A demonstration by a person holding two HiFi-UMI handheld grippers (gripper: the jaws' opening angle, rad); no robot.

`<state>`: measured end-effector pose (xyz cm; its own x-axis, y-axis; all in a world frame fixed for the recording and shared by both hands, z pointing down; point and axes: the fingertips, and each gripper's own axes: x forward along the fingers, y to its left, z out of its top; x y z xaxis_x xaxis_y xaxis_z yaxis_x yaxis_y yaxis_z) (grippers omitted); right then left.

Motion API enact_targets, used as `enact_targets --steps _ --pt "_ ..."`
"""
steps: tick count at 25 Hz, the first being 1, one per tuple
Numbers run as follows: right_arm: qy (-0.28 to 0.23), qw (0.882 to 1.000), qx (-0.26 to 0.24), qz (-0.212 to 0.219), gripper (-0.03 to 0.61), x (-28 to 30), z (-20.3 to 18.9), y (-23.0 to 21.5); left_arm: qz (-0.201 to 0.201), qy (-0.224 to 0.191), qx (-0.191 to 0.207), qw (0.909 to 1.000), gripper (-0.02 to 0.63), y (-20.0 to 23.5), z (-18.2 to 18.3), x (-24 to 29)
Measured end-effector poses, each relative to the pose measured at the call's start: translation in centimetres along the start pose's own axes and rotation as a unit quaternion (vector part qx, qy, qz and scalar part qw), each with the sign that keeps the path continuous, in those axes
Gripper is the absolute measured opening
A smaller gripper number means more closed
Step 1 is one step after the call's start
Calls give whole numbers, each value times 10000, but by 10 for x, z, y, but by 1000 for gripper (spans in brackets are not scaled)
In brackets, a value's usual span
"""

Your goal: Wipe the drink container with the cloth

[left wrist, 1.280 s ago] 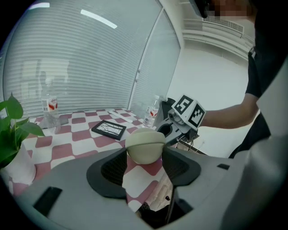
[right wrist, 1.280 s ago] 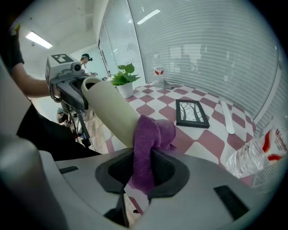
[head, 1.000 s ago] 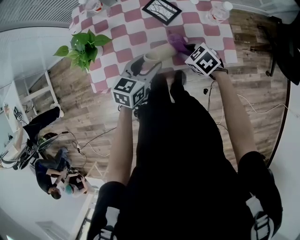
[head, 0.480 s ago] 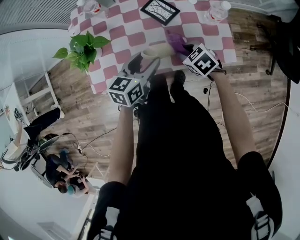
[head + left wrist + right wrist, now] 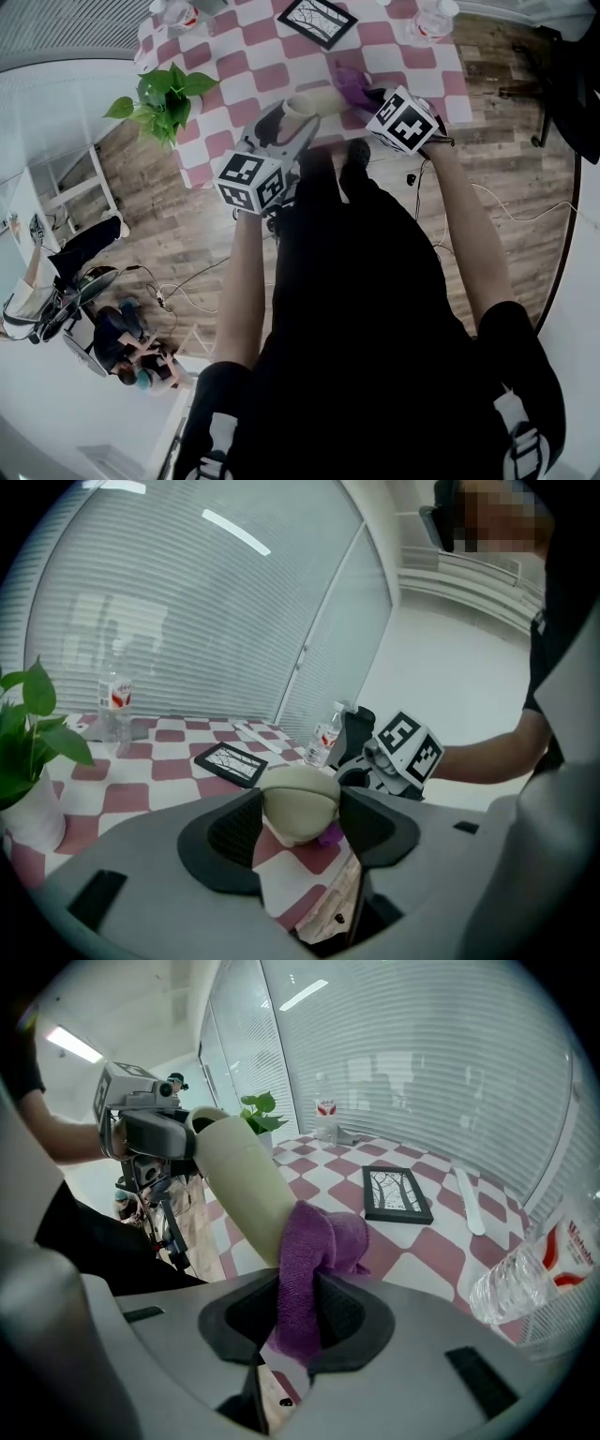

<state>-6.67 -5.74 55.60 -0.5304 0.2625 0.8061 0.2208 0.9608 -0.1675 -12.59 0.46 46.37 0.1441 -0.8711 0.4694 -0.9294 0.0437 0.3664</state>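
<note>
Drink container (image 5: 314,101), cream, tumbler-like, is held off the checkered table (image 5: 246,67) above its near edge, tilted, between the two grippers.

Risks:
- The grip is only on the rounded end, so a hard wipe from the side could likely lever the container out of the pads or twist it. The smooth curved wall makes a slip plausible.
- The purple cloth (image 5: 319,1241) is pinched by one bunched fold. Dragging it along the wall may pull it loose or leave it bunched, so it smears one strip rather than wiping.
- If dropped, the container falls at the table edge and may go to the floor.
- A plastic water bottle (image 5: 536,1274) stands near the right side, and a wide stroke could knock it.

Grippers:
- The left gripper (image 5: 300,829) has jaws spread wide, with both pads pressing the container's rounded end and carrying it.
- The right gripper (image 5: 295,1321) has jaws nearly together, pinching the cloth. The free part of the cloth drapes against the container's side wall, touching it at about mid-length.
</note>
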Motion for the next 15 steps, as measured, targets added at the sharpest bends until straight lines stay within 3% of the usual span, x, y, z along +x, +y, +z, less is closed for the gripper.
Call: enact_targets --steps 4,15 --pt "-96 9993 -304 213 92 -12 16 9 -166 158 529 9983 270 -9 -2 0" --pt "-574 9892 -1210 591 92 -51 81 44 -230 316 1046 9937 270 -18 -6 -1"
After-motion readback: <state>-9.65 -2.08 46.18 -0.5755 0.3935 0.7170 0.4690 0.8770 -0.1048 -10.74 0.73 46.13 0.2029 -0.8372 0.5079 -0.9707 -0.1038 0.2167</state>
